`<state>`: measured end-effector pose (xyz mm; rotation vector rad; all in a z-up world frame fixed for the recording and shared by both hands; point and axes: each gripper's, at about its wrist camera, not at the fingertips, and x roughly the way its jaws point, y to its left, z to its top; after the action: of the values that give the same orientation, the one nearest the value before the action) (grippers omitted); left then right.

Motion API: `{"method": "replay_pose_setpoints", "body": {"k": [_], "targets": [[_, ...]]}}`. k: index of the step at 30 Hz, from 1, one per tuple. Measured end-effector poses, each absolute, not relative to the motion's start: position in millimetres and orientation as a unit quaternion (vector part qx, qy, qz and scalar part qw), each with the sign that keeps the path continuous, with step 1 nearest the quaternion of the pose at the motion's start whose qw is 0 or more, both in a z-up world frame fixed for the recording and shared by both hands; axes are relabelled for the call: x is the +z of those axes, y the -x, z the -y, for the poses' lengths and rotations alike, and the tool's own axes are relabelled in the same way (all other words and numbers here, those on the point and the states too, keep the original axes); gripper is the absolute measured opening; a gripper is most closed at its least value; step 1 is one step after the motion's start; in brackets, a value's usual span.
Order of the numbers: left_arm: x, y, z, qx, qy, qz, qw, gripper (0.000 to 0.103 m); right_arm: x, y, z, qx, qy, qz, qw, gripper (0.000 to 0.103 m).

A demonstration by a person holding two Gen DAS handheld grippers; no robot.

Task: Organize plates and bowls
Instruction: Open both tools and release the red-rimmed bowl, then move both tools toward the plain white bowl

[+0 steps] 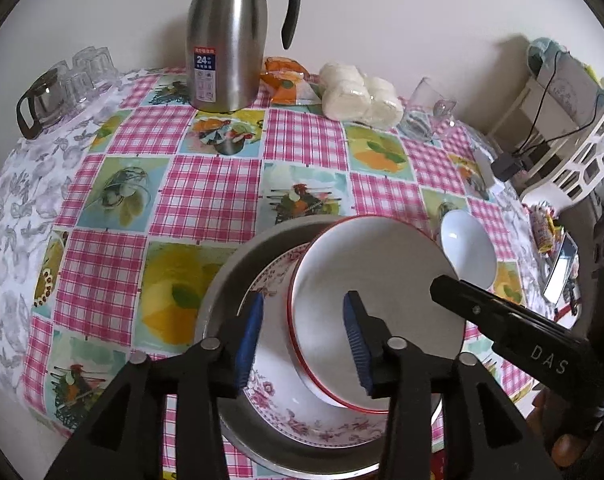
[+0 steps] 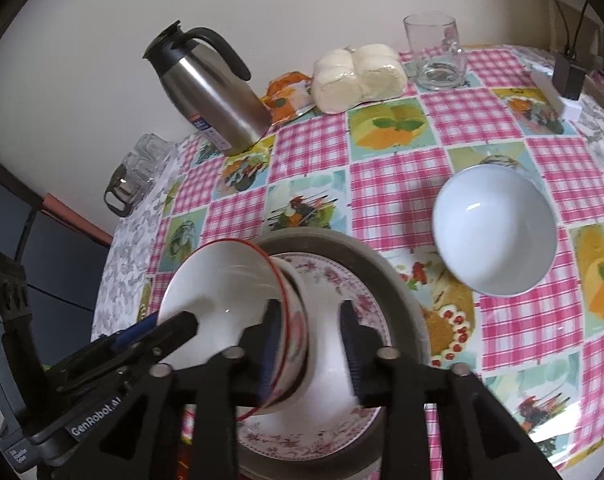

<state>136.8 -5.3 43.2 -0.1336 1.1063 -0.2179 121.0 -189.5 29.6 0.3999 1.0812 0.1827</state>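
A: On the left of the table [image 1: 102, 128] stand small glasses [image 1: 86, 72] and a steel flask [image 1: 226, 40], well clear of the work. Toward the front edge sits a gray tray [image 1: 218, 292] with a flowered plate [image 1: 270, 396] in it, and a red-rimmed bowl [image 1: 374, 296] leans tilted on that plate.

B: And the grippers?

A: The left gripper [image 1: 304, 340] has its jaws spread, straddling the bowl's near rim without pressing it. The right gripper [image 2: 312, 344] is spread too, one finger inside the bowl's wall and one outside; its pads look clear of it, though blur makes that hard to confirm.

B: So nothing holds the bowl.

A: That is the worry. Tilted and loose, it could rock or slide when a finger drags the rim on the way out, and knock the plate.

B: Room to move?

A: Open cloth lies behind the tray. To the right a white bowl [image 2: 494, 232] sits apart, likely next for stacking. The tray is close to the table's near edge, so pulling back toward the person leaves little margin.
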Motion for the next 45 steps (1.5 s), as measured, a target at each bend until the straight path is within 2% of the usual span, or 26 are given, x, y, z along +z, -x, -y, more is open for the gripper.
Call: {"method": "replay_pose_setpoints", "body": {"k": [1, 2, 3, 7, 13, 15, 18, 20, 21, 32, 45], "targets": [[45.3, -136.2, 3.8, -0.103, 0.068, -0.519, 0.845, 0.053, 30.2, -121.1, 190.7, 0.084, -0.188, -0.508, 0.836, 0.046], [46.8, -135.8, 2.8, -0.102, 0.069, -0.516, 0.848, 0.059, 31.0, -120.8, 191.5, 0.082, -0.187, -0.506, 0.838, 0.055], [48.1, -135.6, 1.7, -0.098, 0.07, -0.512, 0.85, 0.061, 31.6, -120.7, 192.0, 0.081, -0.186, -0.505, 0.839, 0.061], [50.1, -137.9, -7.8, -0.069, 0.077, -0.506, 0.856, 0.078, 32.8, -120.7, 193.8, 0.072, -0.176, -0.499, 0.845, 0.075], [49.6, -139.6, -27.5, -0.023, 0.091, -0.503, 0.859, 0.082, 30.6, -120.3, 197.3, 0.055, -0.165, -0.498, 0.849, 0.092], [50.7, -139.4, -33.2, -0.01, 0.094, -0.497, 0.863, 0.085, 31.6, -119.5, 197.6, 0.056, -0.162, -0.494, 0.852, 0.102], [56.0, -137.2, -42.4, 0.012, 0.1, -0.475, 0.874, 0.089, 35.1, -117.6, 197.4, 0.057, -0.153, -0.482, 0.861, 0.103], [61.1, -135.3, -47.5, 0.025, 0.102, -0.459, 0.882, 0.101, 36.6, -117.0, 197.8, 0.057, -0.148, -0.477, 0.864, 0.103], [63.5, -134.8, -49.1, 0.031, 0.102, -0.451, 0.886, 0.103, 37.2, -116.7, 198.0, 0.056, -0.146, -0.475, 0.866, 0.103], [91.0, -125.5, -46.6, 0.053, 0.102, -0.383, 0.917, 0.103, 49.6, -112.4, 209.5, 0.028, -0.113, -0.452, 0.884, 0.103], [97.0, -131.7, -19.2, -0.015, 0.136, -0.382, 0.914, 0.103, 47.4, -110.0, 275.2, -0.04, -0.168, -0.44, 0.881, 0.103]]}}
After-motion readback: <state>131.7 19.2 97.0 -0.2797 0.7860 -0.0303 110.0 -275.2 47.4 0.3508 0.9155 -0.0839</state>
